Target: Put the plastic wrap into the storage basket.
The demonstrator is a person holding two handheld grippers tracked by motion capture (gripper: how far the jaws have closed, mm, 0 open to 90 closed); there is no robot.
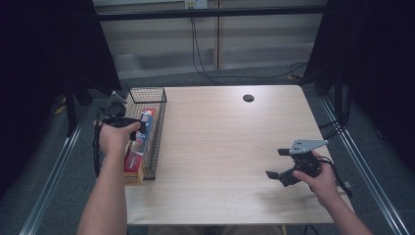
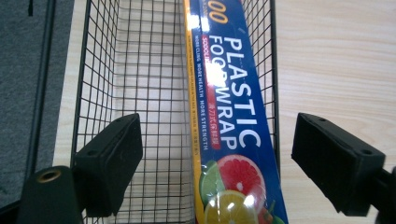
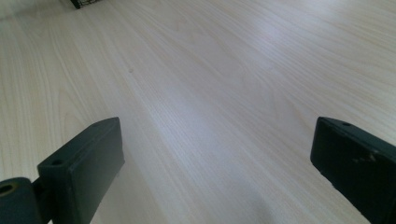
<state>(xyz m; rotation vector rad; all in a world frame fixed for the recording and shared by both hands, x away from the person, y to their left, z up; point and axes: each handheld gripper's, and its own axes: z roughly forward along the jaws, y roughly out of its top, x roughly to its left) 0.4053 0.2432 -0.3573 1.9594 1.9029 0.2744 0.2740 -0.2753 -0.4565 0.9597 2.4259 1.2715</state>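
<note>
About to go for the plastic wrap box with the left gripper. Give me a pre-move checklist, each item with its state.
1. Left gripper jaws open wide: ok.
2. Plastic wrap box between the jaws' line: ok.
3. Box lying inside the wire basket, against its table-side wall: ok.
4. Basket wall leaves room for that jaw: cannot tell.
5. Right gripper open and far from the basket: ok.
6. Table around the basket free of other items: ok.

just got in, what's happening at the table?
A person holds a claw in each hand. The left claw hangs open over a black wire basket at the table's left edge, jaws either side of a plastic wrap box lying inside. The right claw is open above bare tabletop, holding nothing.
</note>
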